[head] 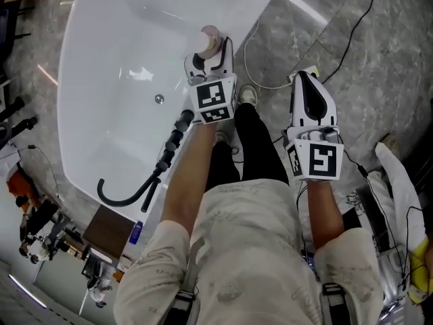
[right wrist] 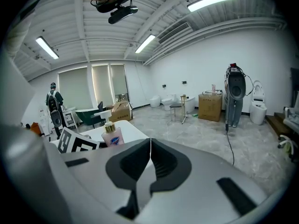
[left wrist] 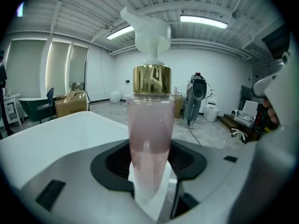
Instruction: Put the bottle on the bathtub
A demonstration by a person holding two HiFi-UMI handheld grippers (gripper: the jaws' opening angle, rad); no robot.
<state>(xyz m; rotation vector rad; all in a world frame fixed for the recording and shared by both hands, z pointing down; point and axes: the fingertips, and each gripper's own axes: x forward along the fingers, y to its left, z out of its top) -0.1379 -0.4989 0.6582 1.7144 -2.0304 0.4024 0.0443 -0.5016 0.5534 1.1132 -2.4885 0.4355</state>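
While our left claw (head: pixel 210 53) clamps bottle (left wrist: pixel 148 134) over bathtub (head: pixel 101 39) rim, our right claw (right wrist: pixel 150 146) sits closed, empty.

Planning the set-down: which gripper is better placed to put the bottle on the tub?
Left. The left gripper holds the bottle upright at the edge of the tub. The right gripper is shut, empty, out over the floor.
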